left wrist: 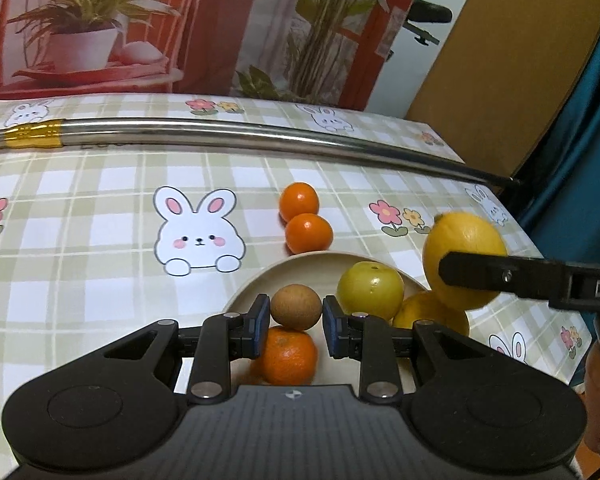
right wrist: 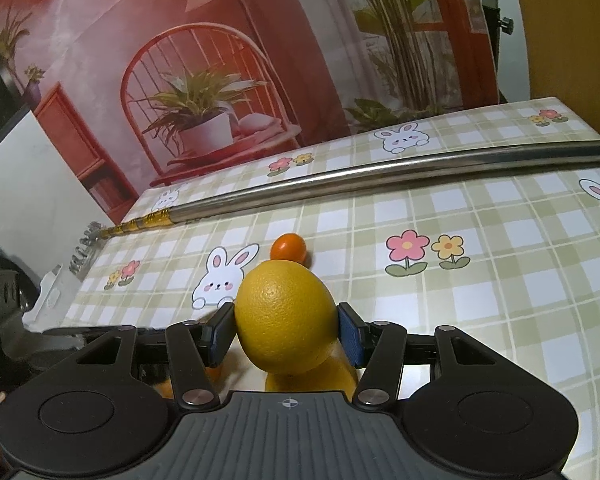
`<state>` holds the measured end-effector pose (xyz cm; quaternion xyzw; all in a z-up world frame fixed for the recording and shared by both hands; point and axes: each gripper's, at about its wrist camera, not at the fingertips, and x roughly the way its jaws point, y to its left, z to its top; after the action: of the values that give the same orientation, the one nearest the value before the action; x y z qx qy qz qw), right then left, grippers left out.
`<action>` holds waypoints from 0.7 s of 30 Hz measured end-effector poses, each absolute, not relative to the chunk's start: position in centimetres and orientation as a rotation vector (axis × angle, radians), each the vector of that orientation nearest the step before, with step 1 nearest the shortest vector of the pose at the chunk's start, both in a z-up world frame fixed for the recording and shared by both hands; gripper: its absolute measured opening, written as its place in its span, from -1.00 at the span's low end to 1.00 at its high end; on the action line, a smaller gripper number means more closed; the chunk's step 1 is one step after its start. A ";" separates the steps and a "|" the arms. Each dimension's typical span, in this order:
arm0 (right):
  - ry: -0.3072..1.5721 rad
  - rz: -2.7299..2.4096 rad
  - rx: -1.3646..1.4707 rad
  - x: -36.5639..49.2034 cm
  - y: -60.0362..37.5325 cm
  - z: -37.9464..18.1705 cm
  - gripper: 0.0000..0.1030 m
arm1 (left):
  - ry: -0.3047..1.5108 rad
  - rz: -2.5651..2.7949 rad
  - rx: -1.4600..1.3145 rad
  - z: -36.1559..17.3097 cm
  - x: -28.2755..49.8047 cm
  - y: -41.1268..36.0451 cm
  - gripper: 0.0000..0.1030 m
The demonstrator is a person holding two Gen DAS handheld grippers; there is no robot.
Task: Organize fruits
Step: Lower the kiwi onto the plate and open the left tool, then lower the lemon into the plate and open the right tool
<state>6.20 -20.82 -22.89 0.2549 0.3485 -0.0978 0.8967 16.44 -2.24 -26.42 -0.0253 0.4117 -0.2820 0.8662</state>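
Observation:
My left gripper (left wrist: 296, 320) hovers over a beige plate (left wrist: 256, 284). A small brown round fruit (left wrist: 296, 306) sits between its blue pads with a small gap on each side. Below it on the plate lies a mandarin (left wrist: 288, 356), with a yellow-green fruit (left wrist: 370, 290) and a yellow citrus (left wrist: 424, 312) beside it. Two mandarins (left wrist: 304, 216) lie on the cloth beyond the plate. My right gripper (right wrist: 286, 334) is shut on a large yellow lemon (right wrist: 286, 316), held above the plate's right rim; the lemon also shows in the left wrist view (left wrist: 466, 240).
A long steel rod with a gold end (left wrist: 220, 136) lies across the checked bunny tablecloth (left wrist: 100, 200) behind the fruit. A printed backdrop stands at the table's far edge. The table's right edge (left wrist: 540, 248) drops off beside a blue curtain.

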 end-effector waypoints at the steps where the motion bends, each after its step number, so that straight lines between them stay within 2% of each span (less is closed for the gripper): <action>1: 0.726 -0.202 0.526 6.1 -20.6 -22.9 -0.02 | 0.861 -0.588 -0.054 -26.4 16.4 -2.1 -0.41; 21: 0.741 -0.198 0.483 4.7 -17.8 -22.0 -0.02 | 0.818 -0.525 -0.103 -25.0 15.4 0.1 -0.41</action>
<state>4.72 -17.85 -22.00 0.2335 0.3580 -0.0959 0.8990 15.38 0.10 -25.05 -0.0494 0.3927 -0.2522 0.8830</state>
